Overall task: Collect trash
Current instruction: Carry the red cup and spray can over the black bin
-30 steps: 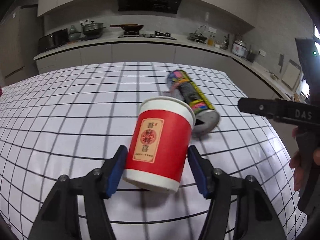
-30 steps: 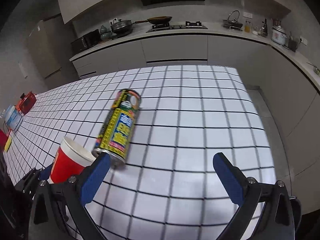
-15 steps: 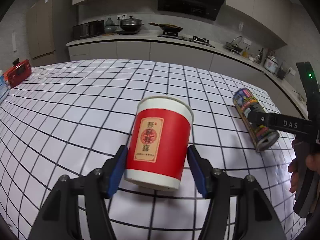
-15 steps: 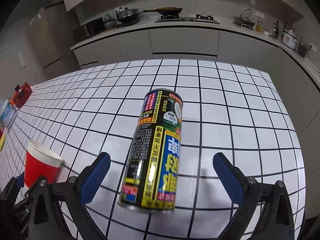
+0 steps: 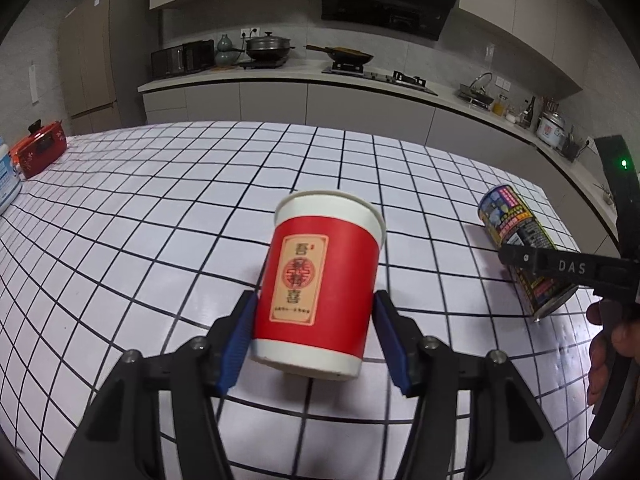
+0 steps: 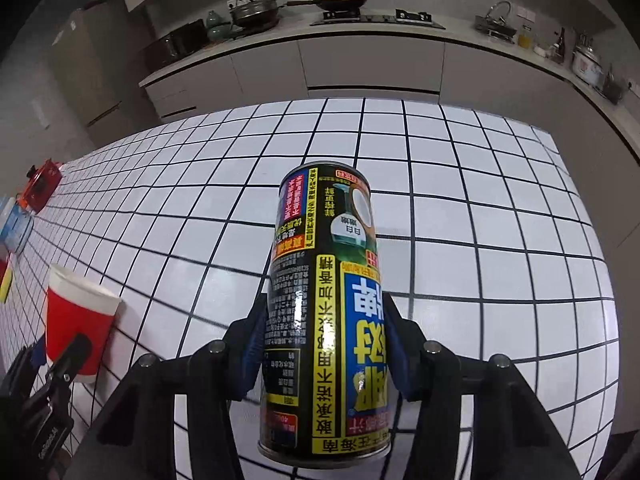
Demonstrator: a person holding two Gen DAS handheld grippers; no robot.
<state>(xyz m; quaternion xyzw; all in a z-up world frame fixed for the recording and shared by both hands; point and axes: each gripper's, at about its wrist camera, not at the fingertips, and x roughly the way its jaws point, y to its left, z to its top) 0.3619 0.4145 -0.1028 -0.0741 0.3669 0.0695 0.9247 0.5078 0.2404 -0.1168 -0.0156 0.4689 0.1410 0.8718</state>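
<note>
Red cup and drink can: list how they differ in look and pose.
The red cup is a wide paper cup that tapers to its base; the drink can is a slim, straight metal cylinder. The cup is plain red with a white rim and one label; the can is black with dense yellow and blue print. The cup stands nearly upright; the can lies on its side. Both are on the checked table, each between a tool's blue pads.

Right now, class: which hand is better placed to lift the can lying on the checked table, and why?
Right. The right gripper straddles the can, jaws closing on it; the left gripper already holds the red cup.
</note>
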